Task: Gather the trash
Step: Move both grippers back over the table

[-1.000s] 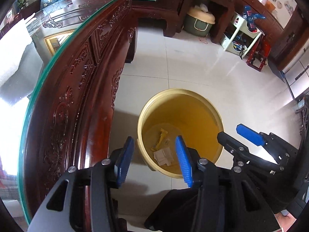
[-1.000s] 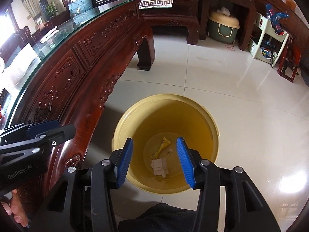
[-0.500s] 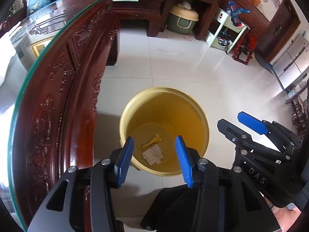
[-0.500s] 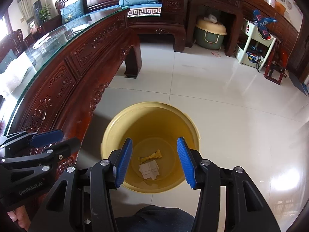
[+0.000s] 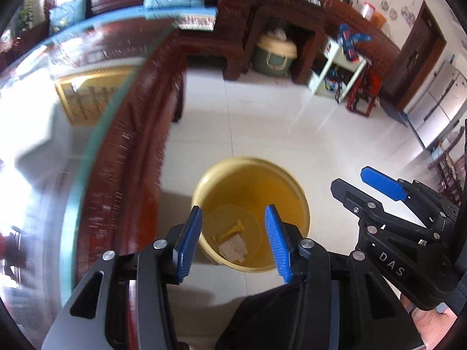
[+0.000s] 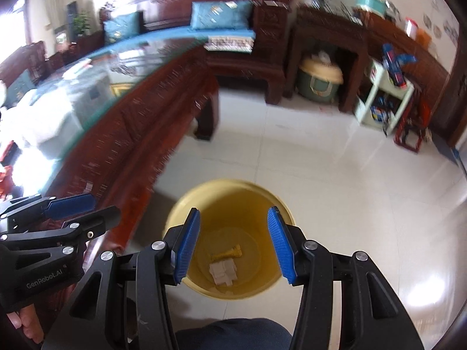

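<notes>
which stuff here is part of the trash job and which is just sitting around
Job:
- yellow bin
- yellow wrapper in the bin
- white paper scraps in the bin
- left claw, open, empty
- right claw, open, empty

Just around:
- carved table with glass top
- green basket
- white shelf
- blue cushions

The letters "DAS" are printed in pale capitals on the black body of the right gripper (image 5: pixel 376 186), as seen from the left wrist view. The brand "GenRobot.AI" is printed in pale letters on the black body of the left gripper (image 6: pixel 78 213), as seen from the right wrist view. No other lettering can be read; any print on the wrappers in the yellow bin (image 5: pixel 292 180) is too small to be made out.
</notes>
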The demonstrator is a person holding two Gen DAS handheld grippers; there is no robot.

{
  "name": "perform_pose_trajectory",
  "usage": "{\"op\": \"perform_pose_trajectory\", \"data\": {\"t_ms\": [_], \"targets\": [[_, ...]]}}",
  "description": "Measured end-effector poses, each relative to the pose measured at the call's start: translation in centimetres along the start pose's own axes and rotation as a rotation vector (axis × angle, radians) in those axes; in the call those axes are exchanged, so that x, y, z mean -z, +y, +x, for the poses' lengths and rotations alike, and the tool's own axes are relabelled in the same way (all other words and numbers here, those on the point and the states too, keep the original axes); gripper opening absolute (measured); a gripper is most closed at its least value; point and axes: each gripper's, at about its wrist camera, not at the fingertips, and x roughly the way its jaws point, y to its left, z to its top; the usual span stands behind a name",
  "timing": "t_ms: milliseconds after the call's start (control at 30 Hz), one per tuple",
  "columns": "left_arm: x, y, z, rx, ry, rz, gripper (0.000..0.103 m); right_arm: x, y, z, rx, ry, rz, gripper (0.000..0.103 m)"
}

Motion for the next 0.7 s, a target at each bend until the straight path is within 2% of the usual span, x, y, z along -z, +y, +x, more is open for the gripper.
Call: {"op": "perform_pose_trajectory", "data": {"t_ms": [167,267,467,567,600,633,700], "targets": [[1.0,3.7,-6.6,-0.097,-0.116,-0.024,0.048,-1.8,5.0,-3.4,-0.068,-0.093,-0.109,0.051],[2.5,6.5,-10.6,-0.185,-0.183,-0.038,0.052,-2.4,8.9,-5.2,-0.132,-0.141,-0.179,0.055],[5.8,12.8,-16.7,-0.320,-0.237,-0.140,0.058,-2.9,17.1,-7.8,-0.271,-0.192,-0.307,0.062],[7.8,16.0,-19.2,-0.386,-0.250,-0.198,0.067,-2.7,21.3,-8.7,-0.329,-0.207,-0.355,0.068],[8.2,16.9,-19.8,-0.405,-0.253,-0.215,0.070,-2.6,22.5,-8.9,-0.342,-0.209,-0.372,0.074],[8.7,17.8,-20.6,-0.427,-0.259,-0.235,0.077,-2.6,23.9,-9.2,-0.352,-0.213,-0.387,0.079],[10.1,19.8,-22.3,-0.479,-0.284,-0.274,0.093,-2.3,26.0,-9.4,-0.373,-0.212,-0.415,0.081]]}}
